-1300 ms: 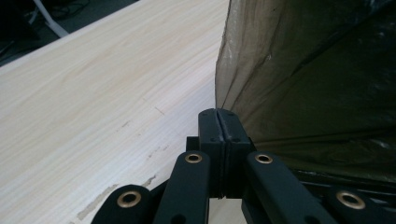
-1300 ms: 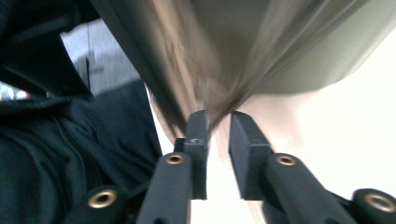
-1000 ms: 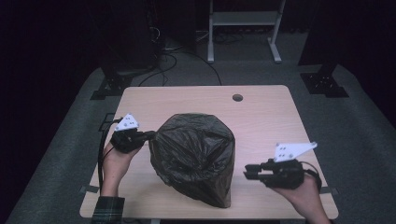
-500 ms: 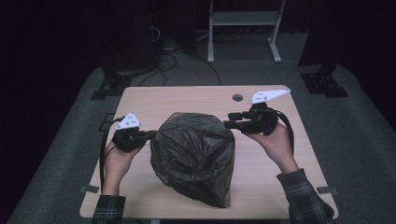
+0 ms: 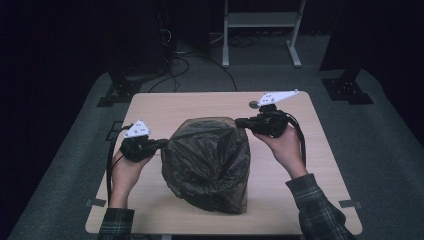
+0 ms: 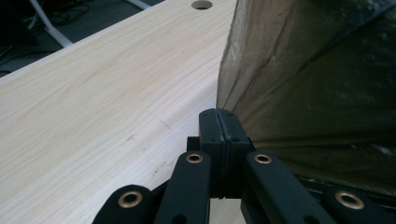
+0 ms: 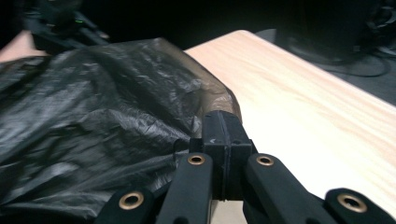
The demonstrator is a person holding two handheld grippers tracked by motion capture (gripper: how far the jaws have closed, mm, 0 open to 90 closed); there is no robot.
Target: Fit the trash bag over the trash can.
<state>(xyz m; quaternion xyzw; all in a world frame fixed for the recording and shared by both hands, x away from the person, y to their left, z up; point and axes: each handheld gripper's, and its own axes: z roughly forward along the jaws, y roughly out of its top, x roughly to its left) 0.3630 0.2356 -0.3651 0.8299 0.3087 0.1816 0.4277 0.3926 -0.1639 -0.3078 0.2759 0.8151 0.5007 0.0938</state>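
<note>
I see the black bag (image 5: 207, 162) puffed, crinkled, faintly see-through, standing mid-table (image 5: 155, 107). My left gripper (image 5: 161, 144) pinches its left edge; my right gripper (image 5: 241, 121), jaws just closed, nips its far-right film (thin stuff).

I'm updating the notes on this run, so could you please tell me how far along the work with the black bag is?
Done, it seems: both grippers have taken hold. The left gripper is shut on the black bag at its left edge, and the right gripper is shut on its far upper corner. In hand: the bag, puffed up on the table, is held between them. Left: probably spreading or flattening it; nothing shows that has begun.
</note>
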